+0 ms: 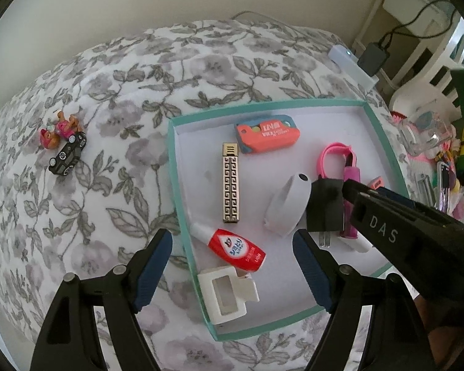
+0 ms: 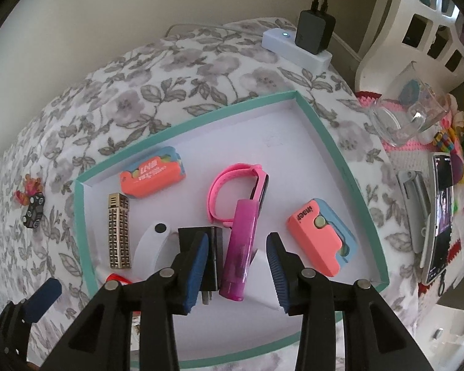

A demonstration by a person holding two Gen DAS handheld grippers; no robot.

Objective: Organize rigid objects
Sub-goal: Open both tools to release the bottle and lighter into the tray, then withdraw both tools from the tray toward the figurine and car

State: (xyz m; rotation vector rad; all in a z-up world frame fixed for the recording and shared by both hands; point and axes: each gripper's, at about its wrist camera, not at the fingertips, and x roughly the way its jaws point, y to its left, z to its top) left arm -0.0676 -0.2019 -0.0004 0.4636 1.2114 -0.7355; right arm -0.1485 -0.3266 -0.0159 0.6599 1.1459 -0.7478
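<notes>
Purple tube (image 2: 239, 249): lies in the teal-rimmed tray, lower centre of the right wrist view, between the two blue pads with a gap on each side; no pad presses on it.
Right gripper (image 2: 237, 270): jaws partly apart, nothing held; in the left wrist view its black body marked DAS comes in from the right edge over the tray.
Left gripper (image 1: 232, 270): jaws wide, empty, at the bottom of the left wrist view; one finger is over the floral cover, the other over the tray.
Tray (image 1: 174, 167): shallow white box with a teal rim, resting on the floral cover (image 1: 114, 99); fills the centre and right of the left wrist view.
Black plug (image 1: 324, 207): in the tray, just left of the purple tube, prongs toward the bottom of the frame.
White curved piece (image 1: 289, 205): touching the plug's left side, with a dark round spot at its upper end.
Gold patterned bar (image 1: 231, 185): left of the white piece, lying lengthwise up the frame.
Coral and blue case (image 1: 267, 134): upper part of the tray.
Second coral case (image 2: 320, 238): right side of the tray in the right wrist view.
Pink strap (image 2: 232, 188): looped, above the purple tube, near the tray's centre.
Red and white bottle (image 1: 235, 249): lower left of the tray, just above a white clip (image 1: 227, 295).
Toy car (image 1: 68, 154): outside the tray, left of the left wrist view, beside small pink figures (image 1: 58, 128).
Charger on a white strip (image 2: 315, 32): top of the right wrist view.
</notes>
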